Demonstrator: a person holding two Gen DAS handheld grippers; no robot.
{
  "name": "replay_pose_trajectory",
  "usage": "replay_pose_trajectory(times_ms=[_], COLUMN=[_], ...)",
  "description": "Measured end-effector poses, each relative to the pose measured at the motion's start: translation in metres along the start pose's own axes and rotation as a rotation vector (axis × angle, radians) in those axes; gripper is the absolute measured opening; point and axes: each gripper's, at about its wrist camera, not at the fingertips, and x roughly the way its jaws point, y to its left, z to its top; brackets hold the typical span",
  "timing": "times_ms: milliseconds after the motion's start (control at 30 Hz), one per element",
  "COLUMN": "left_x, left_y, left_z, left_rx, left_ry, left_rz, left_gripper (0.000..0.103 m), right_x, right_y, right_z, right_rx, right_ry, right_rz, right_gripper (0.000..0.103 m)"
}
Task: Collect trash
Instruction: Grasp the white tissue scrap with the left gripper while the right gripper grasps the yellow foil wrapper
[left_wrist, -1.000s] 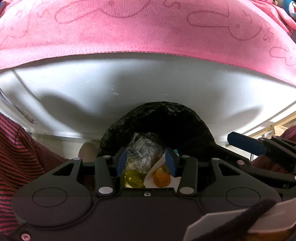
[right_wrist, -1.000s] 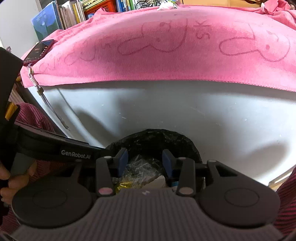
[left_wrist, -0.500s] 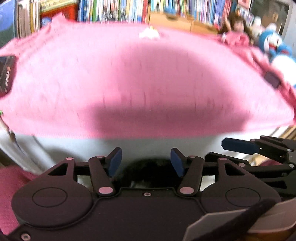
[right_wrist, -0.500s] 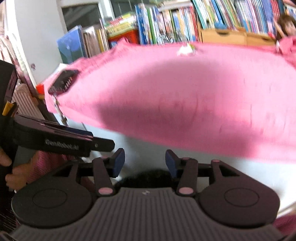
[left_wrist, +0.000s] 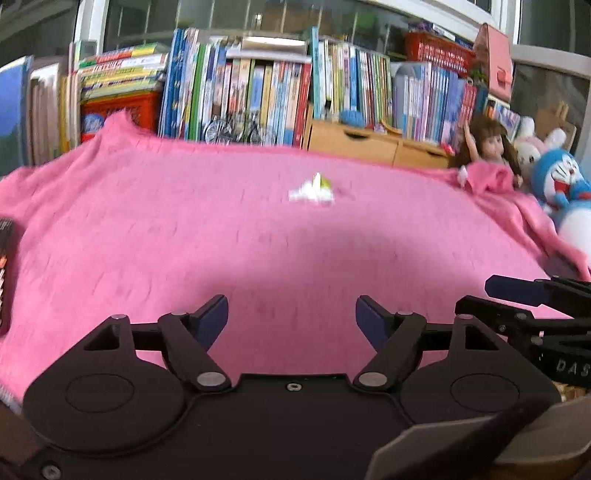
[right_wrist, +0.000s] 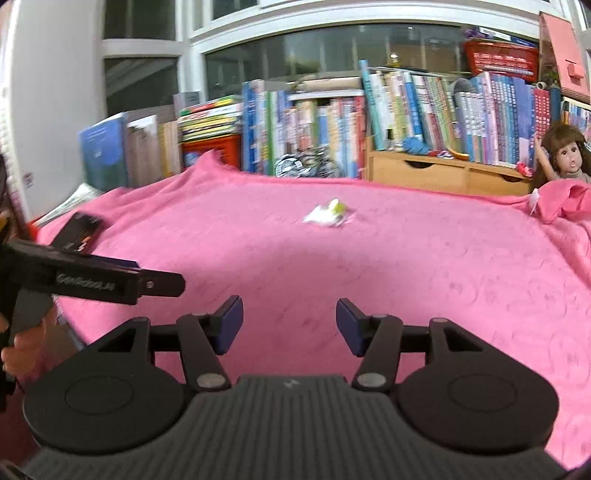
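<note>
Both grippers up over the pink towel (left_wrist: 147, 236), nothing held.

L gripper (left_wrist: 291, 314): jaws well apart, have just been opening, nothing btwn them, only towel seen through the gap. R gripper (right_wrist: 290, 325): jaws also apart, just been opening too, gap empty.

Trash left on the table: one small crumpled wrapper (left_wrist: 312, 192), white w/ a yellow-green bit; blurred, can't tell material. Same piece in R view (right_wrist: 328, 216). It lies well ahead of both jaw pairs, far side of the towel, toward the books (right_wrist: 314, 125). From L jaws: nearly straight ahead, a touch right of the gap centre. From R jaws: ahead, slightly right of centre as well. Long axis looks roughly crosswise to both grippers' pointing line, low and flat on the cloth; too blurred to be sure.

Which is nearer: can't tell for sure, wrapper sits about equally far out in both views. R gripper's finger shows at right edge of L view, so the two run side by side.

Judgement: next step = reach fwd to the wrapper, either hand could take it; jaws already wide enough. Risk: pinching towel along w/ it.

Phone (right_wrist: 77, 230) lies off to the left of R jaws, not trash. Doll (right_wrist: 565, 155) far right.
</note>
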Motion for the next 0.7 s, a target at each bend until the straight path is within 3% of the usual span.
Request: replay_pose_trajectory(times_ms=[167,367,533,700], left_x=[0.057,0.133,0.201,0.251], left_y=[-0.007,0.004,-0.004,-0.014], left_z=[0.040,0.085,0.108,0.112], left_rx=[0.020,-0.152,-0.136,-0.122], left_ry=[-0.049,-0.042,-0.023,0.012], left_rz=[0.026,-0.010,0.079,0.114], left_gripper=[0.076,0.079,0.080,0.081], right_x=[0.048,0.098,0.117,0.129], right_y=[-0.032,-0.068,-0.095,-0.112], right_z=[0.029,0.051,0.061,0.070], right_rx=[0.100,0.207,0.314,0.336], right_ry=[0.009,0.040,0.044,0.042], right_rz=[-0.048,-0.112,-0.119,-0.140], right_gripper=[0.070,0.070,0.070,0.070])
